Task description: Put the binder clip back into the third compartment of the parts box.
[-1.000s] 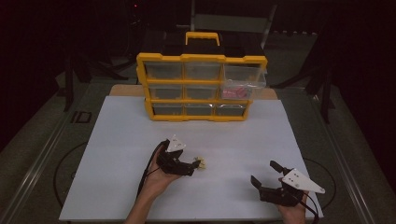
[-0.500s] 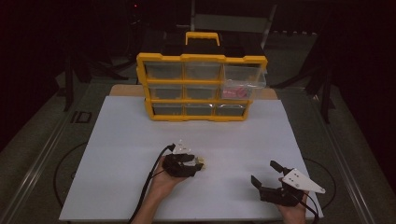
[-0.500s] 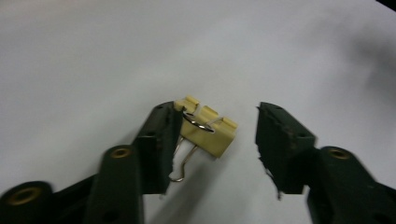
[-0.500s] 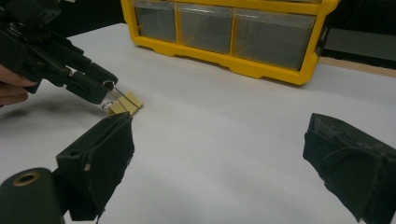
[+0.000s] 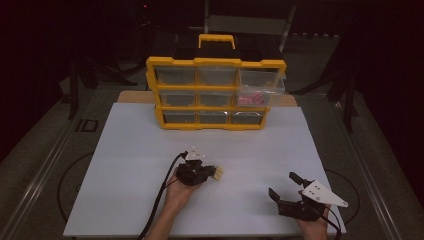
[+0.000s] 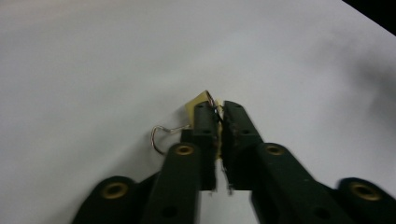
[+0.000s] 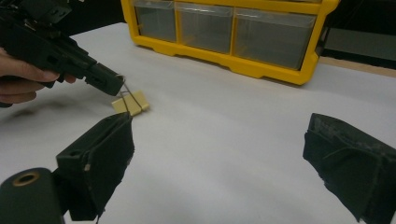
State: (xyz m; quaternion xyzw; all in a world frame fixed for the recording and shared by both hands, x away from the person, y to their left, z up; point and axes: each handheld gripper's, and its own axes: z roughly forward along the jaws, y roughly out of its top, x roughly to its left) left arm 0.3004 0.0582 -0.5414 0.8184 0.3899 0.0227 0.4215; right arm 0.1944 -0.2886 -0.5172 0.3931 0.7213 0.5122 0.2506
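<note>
The left gripper (image 5: 212, 171) has its jaws clamped on a yellow binder clip (image 7: 131, 104). The right gripper (image 5: 284, 189), nearer, has its jaws wide apart.

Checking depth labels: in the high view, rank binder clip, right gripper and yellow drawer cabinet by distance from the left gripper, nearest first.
1. Binder clip: clamped in the left gripper, at its tips.
2. Right gripper: open, near the table's front right.
3. Yellow drawer cabinet: at the table's far edge.

One yellow binder clip (image 7: 131, 105), one yellow drawer cabinet (image 5: 216, 92) with nine clear drawers, two claws, one white table (image 5: 150, 135).
</note>
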